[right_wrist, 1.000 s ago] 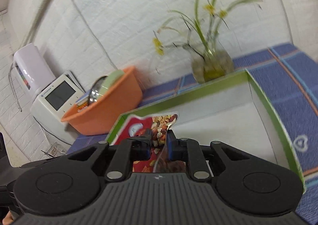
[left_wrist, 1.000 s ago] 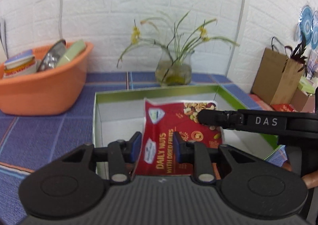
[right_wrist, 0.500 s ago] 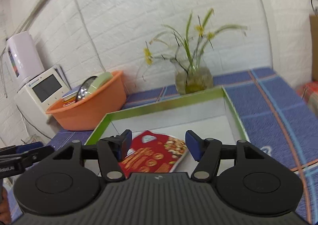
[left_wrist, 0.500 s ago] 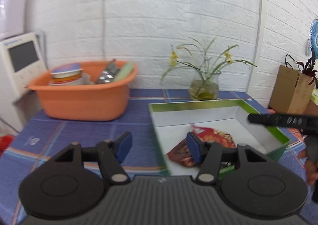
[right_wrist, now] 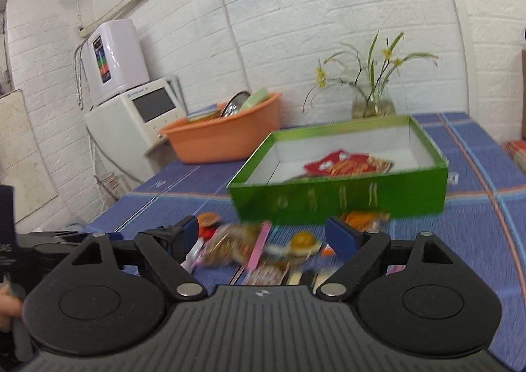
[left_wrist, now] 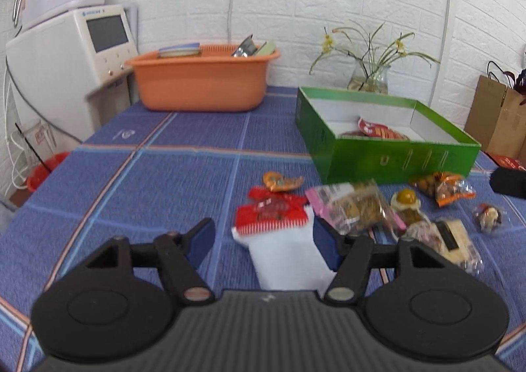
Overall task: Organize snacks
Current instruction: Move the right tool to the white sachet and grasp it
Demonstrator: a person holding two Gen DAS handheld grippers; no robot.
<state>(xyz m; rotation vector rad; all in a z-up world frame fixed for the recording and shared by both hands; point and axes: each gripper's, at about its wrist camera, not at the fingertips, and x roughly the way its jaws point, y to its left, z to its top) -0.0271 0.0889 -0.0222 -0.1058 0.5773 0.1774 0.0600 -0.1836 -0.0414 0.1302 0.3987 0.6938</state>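
snacks lie loose on the blue checked worktop [left_wrist: 184,174], just ahead of both pairs of tongs, and one red nut packet [right_wrist: 348,164] sits inside the green box [right_wrist: 342,201] further on. the left tongs [left_wrist: 263,238] are spread wide, nothing between them pinched; a red and white packet [left_wrist: 279,234] lies on the cloth in the gap, its white end running under the tongs' body. just right of it are a pink-edged clear bag [left_wrist: 356,207], a yellow-topped sweet [left_wrist: 406,199], an orange packet [left_wrist: 443,186] by the box wall and a small wrapped sweet [left_wrist: 490,215] far right. the right tongs [right_wrist: 263,238] are spread wide too, holding nothing, above the same heap, which is blurred in that view.

only the left view shows the box's near wall side-on with the packet barely peeking over; the right view looks down into the white floor of the box. beyond the tongs stand an orange basin [left_wrist: 203,82], a white appliance [right_wrist: 138,122] and a vase of yellow flowers [right_wrist: 373,102].
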